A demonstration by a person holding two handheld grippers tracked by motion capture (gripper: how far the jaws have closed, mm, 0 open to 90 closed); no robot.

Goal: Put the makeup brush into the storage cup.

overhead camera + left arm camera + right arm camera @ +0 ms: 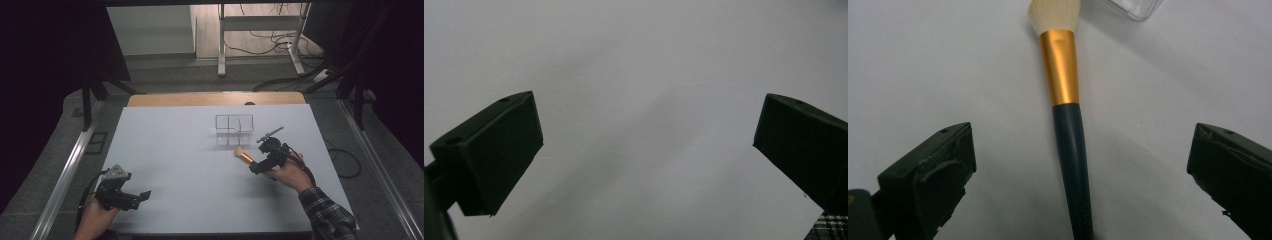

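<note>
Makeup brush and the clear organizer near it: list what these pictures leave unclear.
- Makeup brush: in the right gripper view the bristle tip is cut by the top edge and the handle end by the bottom edge.
- In the high view the right gripper covers most of the handle.
- Clear organizer: too small in the high view to tell what it holds; just a corner at the right gripper view's top edge.
- Slim dark tool: too small to identify.
</note>
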